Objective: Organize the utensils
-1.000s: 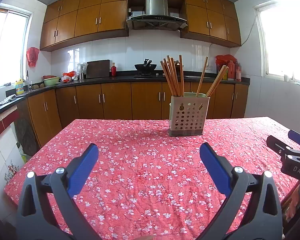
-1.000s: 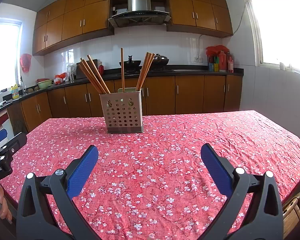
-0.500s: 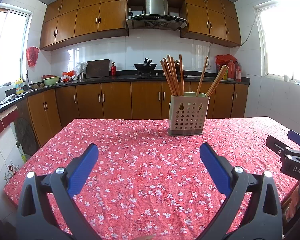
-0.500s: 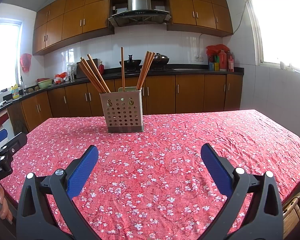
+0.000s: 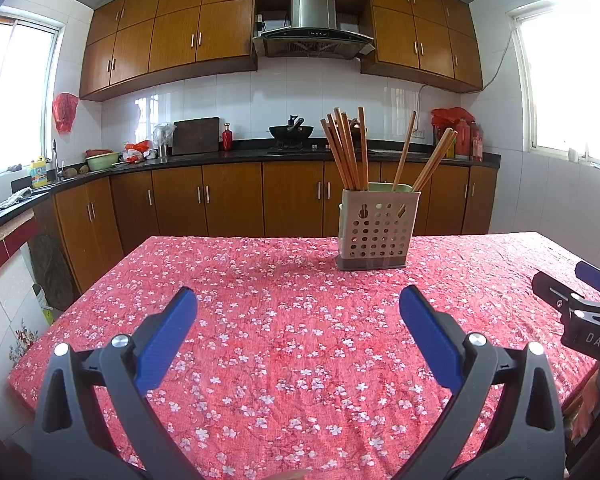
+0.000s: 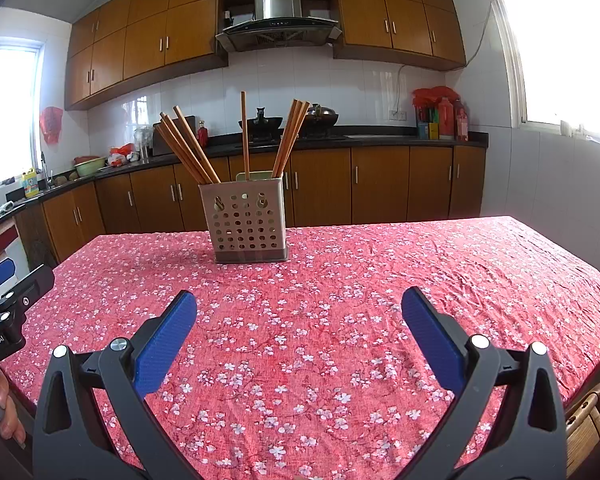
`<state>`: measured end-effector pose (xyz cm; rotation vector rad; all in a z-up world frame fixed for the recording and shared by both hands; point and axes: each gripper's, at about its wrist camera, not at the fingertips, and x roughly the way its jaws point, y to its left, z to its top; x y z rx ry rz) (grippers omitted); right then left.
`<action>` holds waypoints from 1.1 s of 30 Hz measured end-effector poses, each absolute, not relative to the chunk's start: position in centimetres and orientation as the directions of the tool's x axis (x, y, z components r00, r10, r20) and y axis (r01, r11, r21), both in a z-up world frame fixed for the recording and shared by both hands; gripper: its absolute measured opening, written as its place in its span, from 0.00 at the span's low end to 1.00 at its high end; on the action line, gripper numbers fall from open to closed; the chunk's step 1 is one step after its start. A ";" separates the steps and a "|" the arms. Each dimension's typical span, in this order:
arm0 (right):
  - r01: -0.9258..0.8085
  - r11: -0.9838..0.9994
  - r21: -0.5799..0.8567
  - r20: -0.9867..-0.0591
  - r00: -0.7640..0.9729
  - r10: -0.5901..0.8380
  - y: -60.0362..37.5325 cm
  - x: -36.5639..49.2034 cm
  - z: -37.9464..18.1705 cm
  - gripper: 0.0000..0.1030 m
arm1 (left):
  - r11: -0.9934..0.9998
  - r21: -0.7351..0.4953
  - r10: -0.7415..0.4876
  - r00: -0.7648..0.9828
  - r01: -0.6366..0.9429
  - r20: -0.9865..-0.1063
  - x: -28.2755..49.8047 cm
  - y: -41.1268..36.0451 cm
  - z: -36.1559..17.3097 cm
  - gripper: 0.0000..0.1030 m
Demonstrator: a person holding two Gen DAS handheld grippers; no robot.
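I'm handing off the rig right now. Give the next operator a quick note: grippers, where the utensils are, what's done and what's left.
Left gripper: open, empty, over the near tablecloth.
Right gripper: open, empty, beside it.
Chopsticks stand in the perforated holder at the table's far side, leaning in separate bunches.
No loose utensils visible on the table.
Left: probably only tidying the bunches, if anything.

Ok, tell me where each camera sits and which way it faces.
Left wrist: on the left gripper, open, facing the chopstick holder ahead-right; the right gripper shows at its right edge.
Right wrist: on the right gripper, open, facing the holder ahead-left; the left gripper and the person's fingers show at its left edge.
Shared: holder, chopsticks, red tablecloth.
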<state>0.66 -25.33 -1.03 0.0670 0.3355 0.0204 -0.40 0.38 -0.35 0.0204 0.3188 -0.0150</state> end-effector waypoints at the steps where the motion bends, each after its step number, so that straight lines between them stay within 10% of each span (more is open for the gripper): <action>1: -0.009 0.998 0.069 -0.329 0.944 0.031 -25.3 0.6 -1.0 0.98 | 1.000 0.018 -0.012 0.950 0.018 -0.313 -0.4 0.4 -0.3 0.96; 33: -0.006 0.997 0.075 -0.337 0.941 0.031 -25.4 0.7 -1.4 0.98 | 1.000 0.016 -0.008 0.946 0.014 -0.324 -0.5 0.4 -1.1 0.96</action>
